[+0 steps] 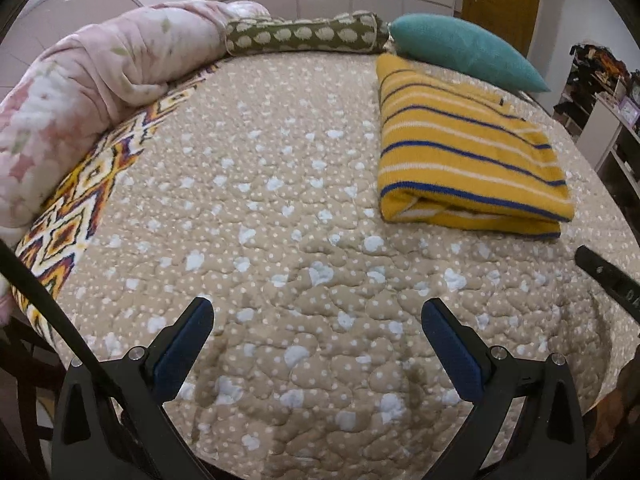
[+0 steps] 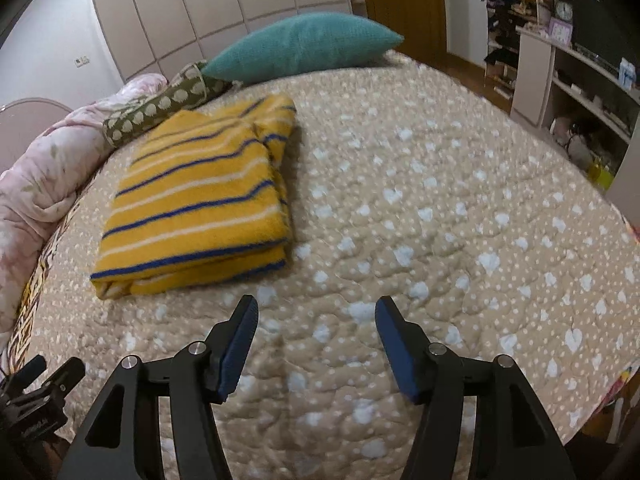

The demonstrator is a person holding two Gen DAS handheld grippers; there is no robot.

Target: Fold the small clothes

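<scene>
With the left claw (image 1: 318, 318) and right claw (image 2: 316, 316) both released and empty above the bed (image 1: 280, 200), a careless swipe could unsettle the folded striped sweater (image 2: 196, 204) at the far side.

The right gripper (image 2: 316, 312) hung over the quilted bedspread (image 2: 440, 220), its jaws apart with nothing between them. Ahead and to its left lay the folded yellow striped garment (image 2: 196, 204), clear of the fingers. Beyond that rested a teal pillow (image 2: 300, 48).
</scene>
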